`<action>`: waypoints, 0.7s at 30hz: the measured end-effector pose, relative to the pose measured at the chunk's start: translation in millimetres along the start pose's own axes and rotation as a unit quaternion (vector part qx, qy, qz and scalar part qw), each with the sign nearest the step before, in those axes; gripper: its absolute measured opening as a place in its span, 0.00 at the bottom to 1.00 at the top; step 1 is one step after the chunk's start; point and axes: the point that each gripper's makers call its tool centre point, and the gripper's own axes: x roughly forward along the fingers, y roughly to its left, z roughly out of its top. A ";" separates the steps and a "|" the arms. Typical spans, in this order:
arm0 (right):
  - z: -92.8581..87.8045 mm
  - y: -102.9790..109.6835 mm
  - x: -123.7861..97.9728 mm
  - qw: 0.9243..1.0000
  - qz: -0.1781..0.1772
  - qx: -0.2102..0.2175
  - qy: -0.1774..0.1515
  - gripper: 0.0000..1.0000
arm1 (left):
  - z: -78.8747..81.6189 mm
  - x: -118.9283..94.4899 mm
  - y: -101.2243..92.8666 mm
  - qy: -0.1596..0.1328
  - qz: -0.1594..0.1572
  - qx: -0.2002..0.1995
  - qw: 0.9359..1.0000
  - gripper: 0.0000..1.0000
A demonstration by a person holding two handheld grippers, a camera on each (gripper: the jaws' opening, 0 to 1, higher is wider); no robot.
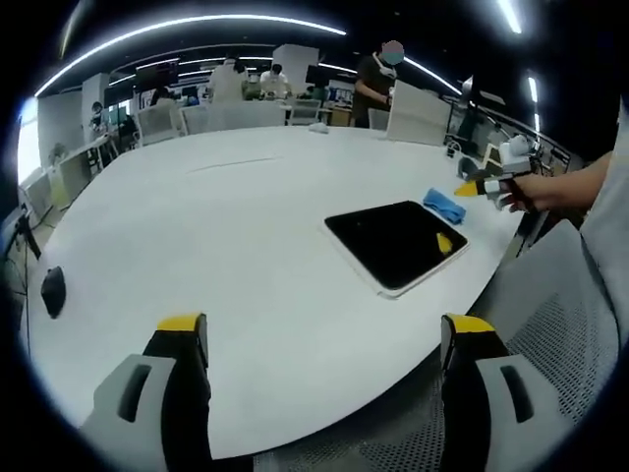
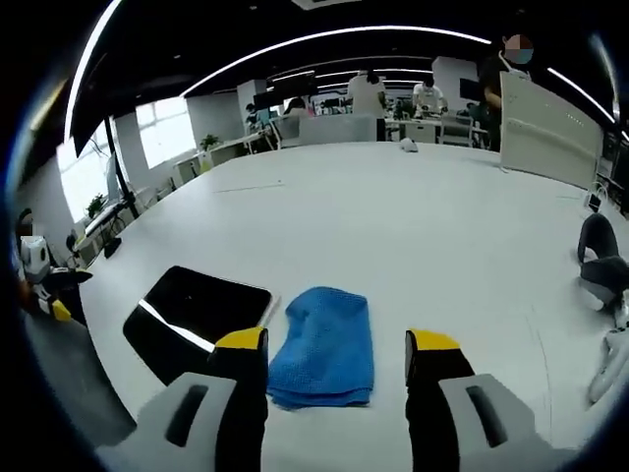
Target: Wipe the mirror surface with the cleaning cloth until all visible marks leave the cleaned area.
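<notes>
The mirror (image 1: 391, 242), a dark flat rectangle with a pale rim, lies near the white table's edge. The blue cleaning cloth (image 1: 444, 205) rests just beyond it. My left gripper (image 1: 324, 329) is open and empty, well short of the mirror. In the right gripper view the folded cloth (image 2: 324, 344) lies on the table, its near end between the open jaws of my right gripper (image 2: 337, 344); the mirror (image 2: 197, 313) sits to its left. A hand holds the right gripper (image 1: 482, 187) next to the cloth. The left gripper (image 2: 39, 280) shows at the far left.
The big white table (image 1: 236, 226) stretches far back. A black mouse-like object (image 1: 52, 290) lies at its left edge. A grey mesh chair (image 1: 560, 315) stands close by the mirror. A dark item (image 2: 600, 258) and a white one (image 2: 609, 364) sit at right. People and chairs are beyond.
</notes>
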 end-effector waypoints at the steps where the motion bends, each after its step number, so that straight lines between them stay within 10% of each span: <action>1: 0.5 1.3 2.5 1.000 0.009 -0.007 -0.003 0.52 | -0.2 0.0 2.5 -0.003 0.004 -0.006 1.000 0.99; 21: -27.1 14.3 31.0 0.998 -0.001 -0.036 0.056 0.18 | 4.5 -4.5 4.4 -0.015 0.015 -0.023 1.000 0.99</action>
